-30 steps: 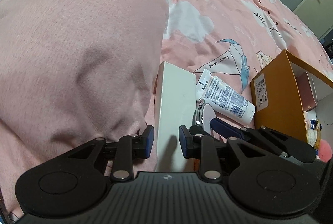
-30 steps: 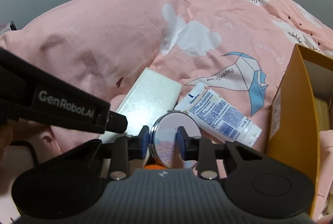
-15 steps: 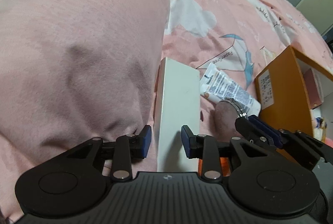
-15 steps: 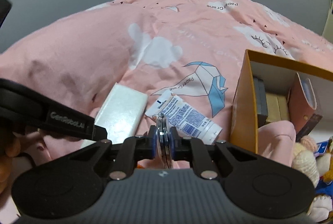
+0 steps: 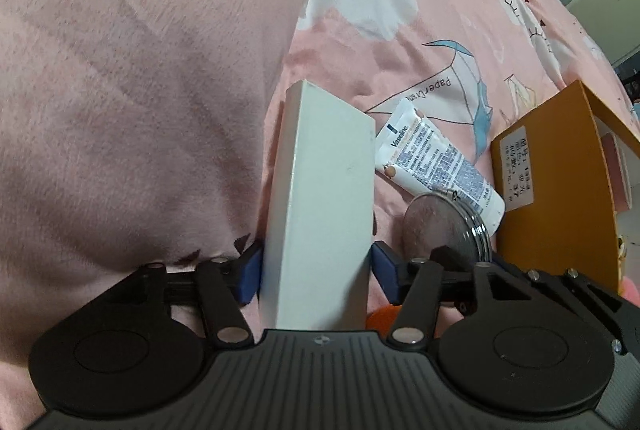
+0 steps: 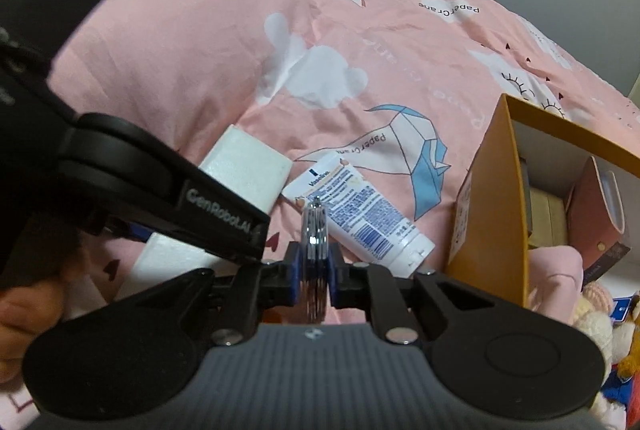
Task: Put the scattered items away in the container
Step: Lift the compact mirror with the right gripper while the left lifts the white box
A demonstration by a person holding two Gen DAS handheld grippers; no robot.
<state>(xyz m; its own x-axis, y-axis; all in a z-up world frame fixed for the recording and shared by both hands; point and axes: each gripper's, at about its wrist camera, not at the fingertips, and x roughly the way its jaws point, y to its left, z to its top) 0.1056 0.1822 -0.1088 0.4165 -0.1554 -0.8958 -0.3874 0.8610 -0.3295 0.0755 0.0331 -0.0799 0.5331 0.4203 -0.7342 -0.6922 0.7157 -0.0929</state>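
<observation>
Crowding the near side of the pink bedspread (image 6: 400, 62), the scattered things lie close together: a long white box (image 5: 324, 198) sits against a raised fold of fabric on its left, a Vaseline tube (image 5: 436, 162) lies just beside its right edge, and the orange cardboard container (image 6: 496, 198) stands open further right, near the tube's cap end. Beyond them the bedspread runs bare up to the grey wall.

Pointing steeply down, the left gripper (image 5: 316, 272) straddles the white box, one blue pad at each long side; its jaws are opening, with the box between them, and a sliver of gap shows at the right pad. A person's hand (image 6: 24, 306) carries this tool at the left edge of the right wrist view.

Tilted less steeply, the right gripper (image 6: 314, 270) is clamped on a round compact mirror (image 6: 314, 254), held on edge with its chrome rim upright and its face reflecting pink. It hangs over the tube, just left of the container, which already holds a pink case (image 6: 600, 210).
</observation>
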